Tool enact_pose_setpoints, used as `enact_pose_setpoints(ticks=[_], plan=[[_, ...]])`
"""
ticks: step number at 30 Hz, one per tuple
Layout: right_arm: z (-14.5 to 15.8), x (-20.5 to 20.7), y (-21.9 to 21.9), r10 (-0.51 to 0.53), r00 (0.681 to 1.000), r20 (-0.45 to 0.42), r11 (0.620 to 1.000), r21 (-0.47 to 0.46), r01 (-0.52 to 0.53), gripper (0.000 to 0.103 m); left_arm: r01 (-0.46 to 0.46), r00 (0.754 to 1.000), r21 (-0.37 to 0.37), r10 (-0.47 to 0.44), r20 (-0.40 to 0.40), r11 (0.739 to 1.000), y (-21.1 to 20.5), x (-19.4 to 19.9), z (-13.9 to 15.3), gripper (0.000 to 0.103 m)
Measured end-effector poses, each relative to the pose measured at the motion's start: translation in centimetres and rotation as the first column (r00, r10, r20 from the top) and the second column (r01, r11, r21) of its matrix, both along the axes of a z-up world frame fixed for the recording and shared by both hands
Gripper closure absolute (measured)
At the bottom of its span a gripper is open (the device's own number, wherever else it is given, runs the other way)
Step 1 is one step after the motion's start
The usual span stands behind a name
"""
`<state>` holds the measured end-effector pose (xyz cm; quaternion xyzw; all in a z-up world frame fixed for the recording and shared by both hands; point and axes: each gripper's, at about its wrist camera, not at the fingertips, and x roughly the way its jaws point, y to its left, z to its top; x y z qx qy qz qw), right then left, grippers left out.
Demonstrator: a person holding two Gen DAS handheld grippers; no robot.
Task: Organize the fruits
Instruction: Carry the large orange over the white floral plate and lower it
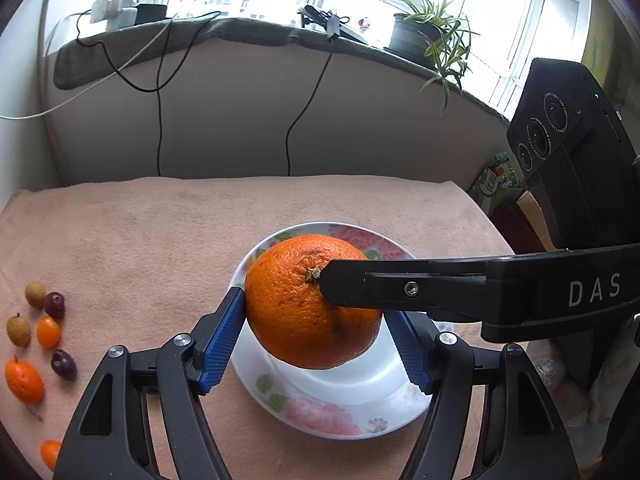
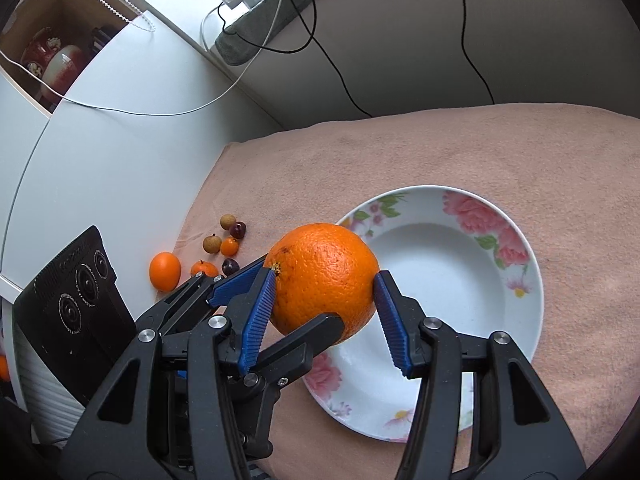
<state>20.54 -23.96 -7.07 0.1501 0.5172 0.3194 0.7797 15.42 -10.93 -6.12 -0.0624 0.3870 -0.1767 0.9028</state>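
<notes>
A large orange (image 1: 304, 312) hangs just above a white flowered plate (image 1: 360, 392), gripped from two sides. My left gripper (image 1: 314, 308) is shut on it, blue pads (image 1: 222, 340) against its flanks. A black finger (image 1: 400, 284) of my right gripper crosses over the orange's stem end. In the right wrist view my right gripper (image 2: 325, 280) is shut on the orange (image 2: 324, 276) at the near-left rim of the plate (image 2: 440, 264), with the left gripper's fingers (image 2: 240, 280) coming in from the left. Small fruits (image 1: 48, 332) lie loose on the cloth.
A pink cloth (image 1: 140, 240) covers the table. Longans, cherries and kumquats (image 2: 228, 240) sit near its left edge beside a white cabinet (image 2: 100, 160). Cables hang down the wall (image 1: 160, 120) behind. A potted plant (image 1: 424, 32) stands on the sill.
</notes>
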Motion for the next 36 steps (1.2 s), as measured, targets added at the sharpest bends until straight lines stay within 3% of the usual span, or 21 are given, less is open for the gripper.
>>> enact_pose_setpoints(ticks=[15, 28, 36], plan=[[-2.0, 1.3, -3.4, -0.085, 0.996, -0.026, 0.996, 0.003, 0.086, 0.049, 0.051, 0.998, 0.012, -0.050, -0.033, 0.999, -3.8, 1.6, -1.2, 0.033], [-2.4, 1.8, -2.9, -0.090, 0.996, -0.007, 0.995, -0.044, 0.090, 0.049, 0.061, 0.997, 0.037, -0.059, -0.044, 0.997, -4.3, 1.8, -2.4, 0.033], [-1.7, 1.6, -2.4, -0.081, 0.996, 0.030, 0.994, -0.066, 0.083, 0.049, 0.068, 0.998, 0.046, -0.068, -0.008, 0.997, -4.0, 1.5, -1.3, 0.034]])
